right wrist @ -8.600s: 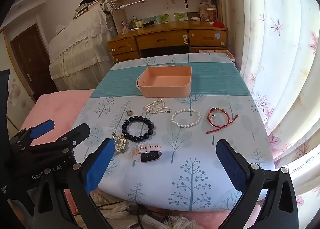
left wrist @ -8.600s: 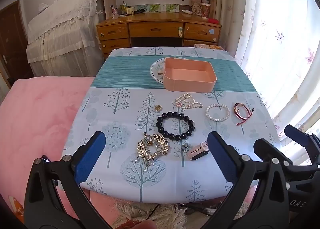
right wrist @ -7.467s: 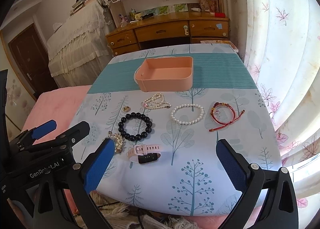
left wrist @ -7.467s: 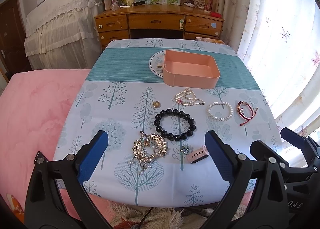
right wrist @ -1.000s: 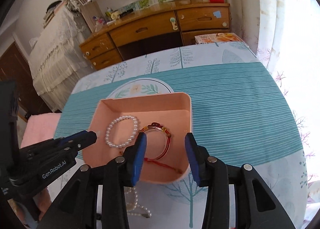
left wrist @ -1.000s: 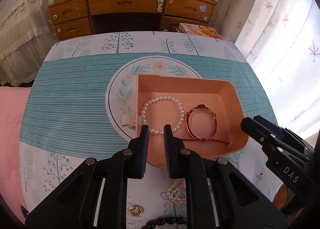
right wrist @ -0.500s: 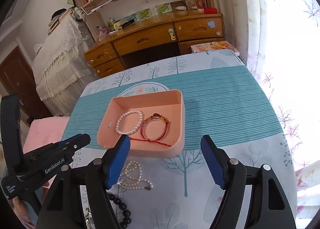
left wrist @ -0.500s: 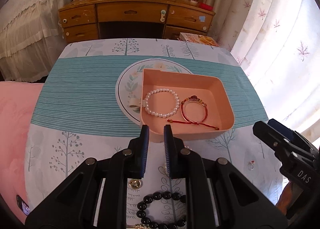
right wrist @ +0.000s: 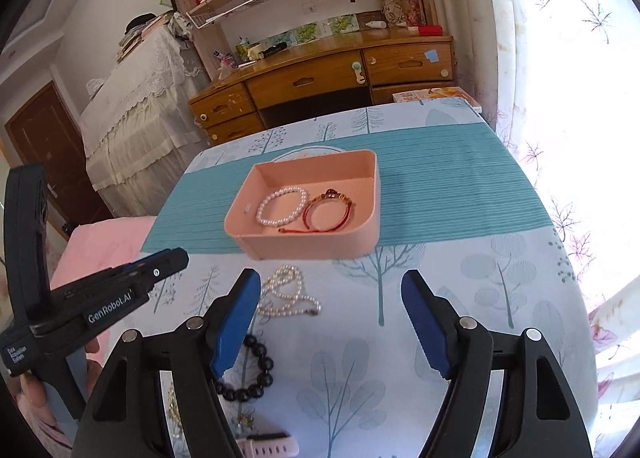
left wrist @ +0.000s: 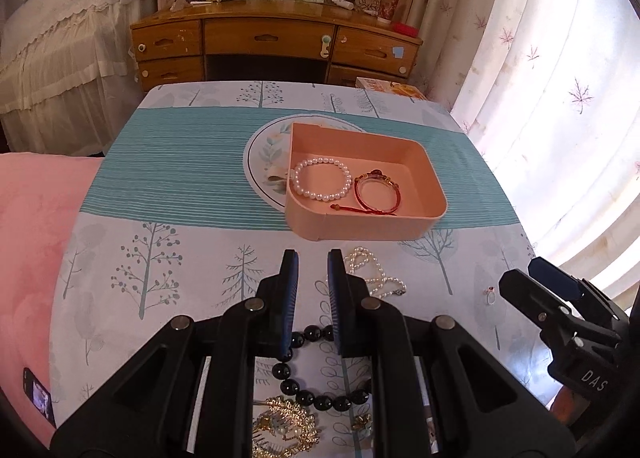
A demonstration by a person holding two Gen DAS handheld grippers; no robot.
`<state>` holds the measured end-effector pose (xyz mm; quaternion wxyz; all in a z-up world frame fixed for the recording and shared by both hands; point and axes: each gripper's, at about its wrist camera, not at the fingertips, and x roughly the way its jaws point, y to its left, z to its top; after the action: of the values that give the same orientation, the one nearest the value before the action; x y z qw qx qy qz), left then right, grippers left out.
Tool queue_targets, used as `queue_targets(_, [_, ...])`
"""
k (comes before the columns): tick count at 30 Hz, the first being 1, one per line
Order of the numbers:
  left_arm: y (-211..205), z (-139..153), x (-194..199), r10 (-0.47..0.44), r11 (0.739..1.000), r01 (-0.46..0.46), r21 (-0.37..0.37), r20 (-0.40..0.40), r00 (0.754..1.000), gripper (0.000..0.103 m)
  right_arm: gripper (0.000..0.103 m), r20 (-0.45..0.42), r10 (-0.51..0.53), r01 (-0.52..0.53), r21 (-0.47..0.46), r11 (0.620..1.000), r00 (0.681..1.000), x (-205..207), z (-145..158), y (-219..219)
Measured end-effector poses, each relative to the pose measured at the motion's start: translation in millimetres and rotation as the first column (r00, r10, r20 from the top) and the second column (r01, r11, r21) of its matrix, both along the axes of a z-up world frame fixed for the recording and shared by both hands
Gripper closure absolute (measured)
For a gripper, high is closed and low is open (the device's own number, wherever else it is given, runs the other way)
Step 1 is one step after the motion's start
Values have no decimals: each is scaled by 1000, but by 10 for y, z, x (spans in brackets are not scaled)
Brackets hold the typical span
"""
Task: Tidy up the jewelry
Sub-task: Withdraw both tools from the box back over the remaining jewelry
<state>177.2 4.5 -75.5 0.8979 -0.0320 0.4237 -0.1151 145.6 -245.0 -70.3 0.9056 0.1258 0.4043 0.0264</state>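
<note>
Jewelry lies spread on my tree-print tablecloth (right wrist: 460, 338), some pieces loose and some already in the box. Nearest to me, at about seven o'clock in the right wrist view, a pink watch (right wrist: 268, 447) shows at the bottom edge, and a gold ornate brooch (left wrist: 286, 432) sits at six o'clock in the left wrist view. Just beyond them lies the black bead bracelet (left wrist: 304, 390), partly hidden behind my left tongs (left wrist: 310, 270), which are clenched with only a narrow gap and nothing between the blue pads. My right tongs (right wrist: 331, 286) are released, jaws standing wide after just having been opening, with bare cloth between them. A little further, at ten o'clock from the right tongs, the loose pearl necklace (right wrist: 286, 294) lies in a curl, touching nothing else. A small ring (left wrist: 489, 295) rests alone on the cloth at three o'clock in the left view. Further on, at twelve o'clock, the pink box (left wrist: 360, 224) stands on the teal striped band, over a printed round plate motif (left wrist: 264, 154). Inside it the white pearl bracelet (left wrist: 322, 185) lies at the left and the red cord bracelet (left wrist: 376, 196) just beside it at the right. Beyond the table stands a wooden desk (left wrist: 276, 42).
</note>
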Motion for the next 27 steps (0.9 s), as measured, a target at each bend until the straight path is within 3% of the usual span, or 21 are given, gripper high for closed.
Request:
queue_targets(9, [292, 149, -464, 47, 999, -48, 24, 53, 998, 91, 29, 82, 1, -3, 32, 999, 997, -514, 114, 70])
queue_targets(15, [568, 279, -787, 91, 996, -91, -3, 115, 989, 91, 28, 171, 2, -7, 32, 999, 985, -819, 287, 136])
queue_targets(18, [659, 335, -937, 107, 994, -109, 9, 133, 985, 91, 25, 172, 16, -23, 35, 999, 985, -927, 346, 174])
queue_targets(27, [860, 56, -1143, 143, 988, -143, 51, 0, 990, 91, 24, 107, 140, -133, -72, 988, 984, -1113, 273, 377])
